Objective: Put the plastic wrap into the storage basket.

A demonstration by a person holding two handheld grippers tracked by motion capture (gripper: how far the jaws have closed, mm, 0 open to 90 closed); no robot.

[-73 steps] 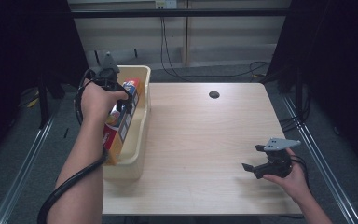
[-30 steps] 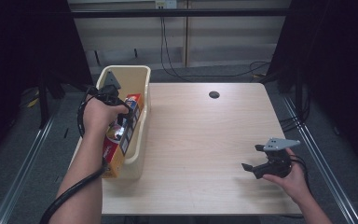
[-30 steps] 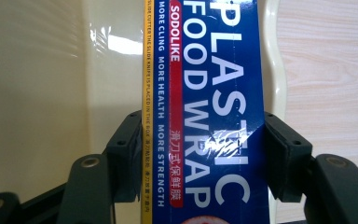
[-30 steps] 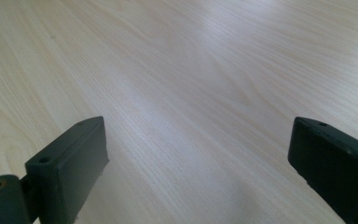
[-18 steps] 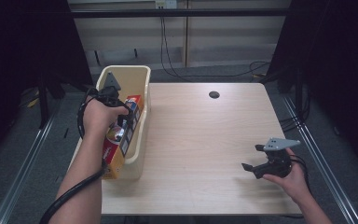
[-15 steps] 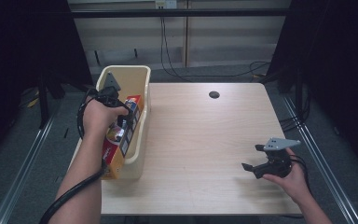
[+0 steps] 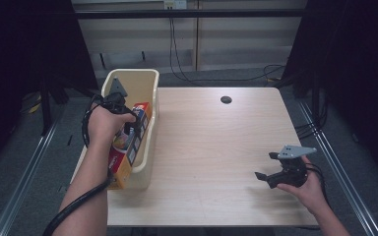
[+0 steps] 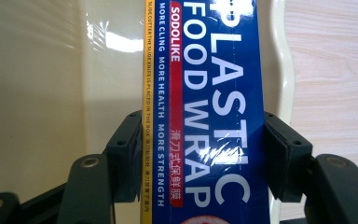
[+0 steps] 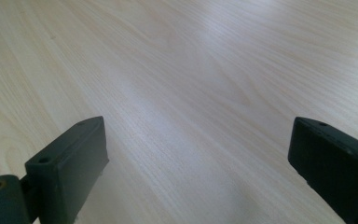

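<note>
left gripper (image 8: pixel 200 154): we see both pads pressed flat on the two long sides of the plastic wrap box (image 8: pixel 205 107), clamped tight, no gap either side
plastic wrap box: blue face with white lettering, yellow strip down one edge; in the high view we have it (image 7: pixel 130 147) lying lengthwise inside the cream bin (image 7: pixel 147 78), tilted, its near end poking up over the bin's near rim
left hand (image 7: pixel 106 125): over the bin, wrapped round the gripper body, cable looping down along the forearm
cream bin: sits on the left edge of the table (image 7: pixel 211 142), long axis running away from us
right gripper (image 9: pixel 198 154): jaws spread wide, nothing between them, only bare wood grain under them
right gripper vs bin: we place it (image 7: pixel 270 177) well apart from the bin, across the table near the front right corner, low over the top, held in the right hand (image 7: pixel 310 189)
grommet hole (image 7: pixel 226 100): dark round spot in the tabletop, far side, right of the bin
</note>
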